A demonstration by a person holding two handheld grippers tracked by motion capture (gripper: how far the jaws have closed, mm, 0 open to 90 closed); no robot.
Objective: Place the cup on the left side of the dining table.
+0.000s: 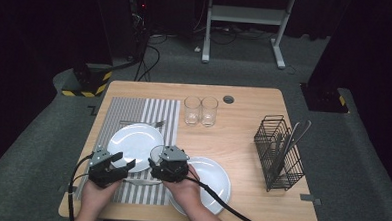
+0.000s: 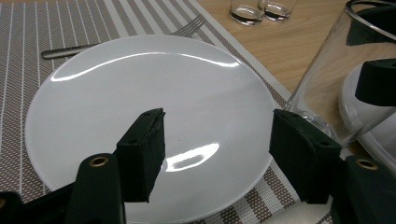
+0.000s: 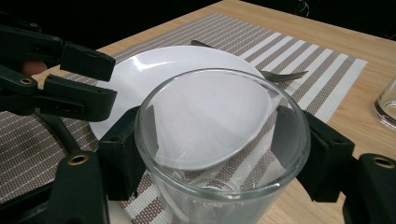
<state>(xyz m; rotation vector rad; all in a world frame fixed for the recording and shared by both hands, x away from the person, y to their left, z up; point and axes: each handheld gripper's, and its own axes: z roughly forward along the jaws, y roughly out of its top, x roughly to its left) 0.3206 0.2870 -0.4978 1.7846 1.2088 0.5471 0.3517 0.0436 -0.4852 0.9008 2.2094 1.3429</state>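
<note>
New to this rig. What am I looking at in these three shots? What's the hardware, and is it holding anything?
No robot: a person holds hand-held tongs in each hand. The high view looks down on the table; the other two cameras ride on the tongs. The right tongs grip a clear glass. The left tongs are open above a white plate on a striped placemat, with a fork behind it. Also on the table: a second plate, two glasses, and a wire rack with utensils.
</note>
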